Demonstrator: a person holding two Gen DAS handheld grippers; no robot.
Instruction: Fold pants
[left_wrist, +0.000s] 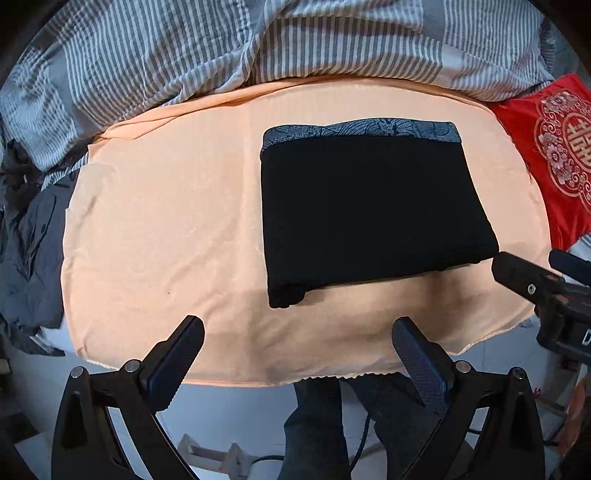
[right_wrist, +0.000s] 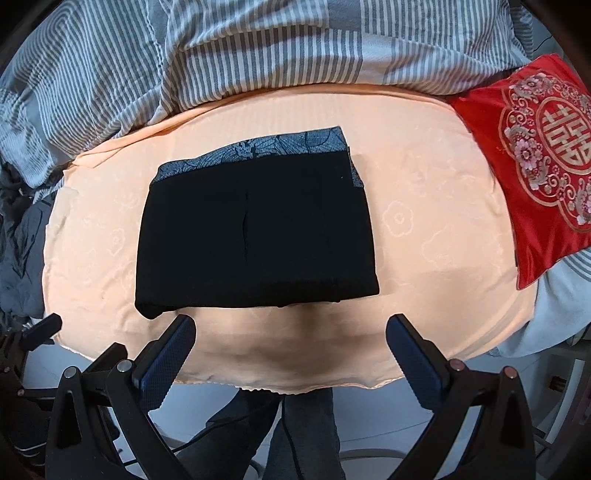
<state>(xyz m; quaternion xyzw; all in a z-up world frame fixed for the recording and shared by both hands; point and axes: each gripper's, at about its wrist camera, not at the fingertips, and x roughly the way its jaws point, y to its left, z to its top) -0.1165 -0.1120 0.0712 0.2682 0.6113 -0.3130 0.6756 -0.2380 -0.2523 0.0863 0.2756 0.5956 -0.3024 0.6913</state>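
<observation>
The black pants (left_wrist: 369, 214) lie folded into a compact rectangle on the peach sheet (left_wrist: 166, 221), with a grey patterned waistband along the far edge. They also show in the right wrist view (right_wrist: 255, 236). My left gripper (left_wrist: 297, 328) is open and empty, hovering over the sheet's near edge, short of the pants. My right gripper (right_wrist: 290, 326) is open and empty, just in front of the pants' near edge. The right gripper also shows at the right of the left wrist view (left_wrist: 535, 280).
A grey striped duvet (left_wrist: 184, 48) is bunched along the far side. A red embroidered cushion (right_wrist: 539, 158) lies at the right. Dark grey clothing (left_wrist: 26, 236) is piled at the left. The person's legs (left_wrist: 332, 424) and the floor show below the sheet's near edge.
</observation>
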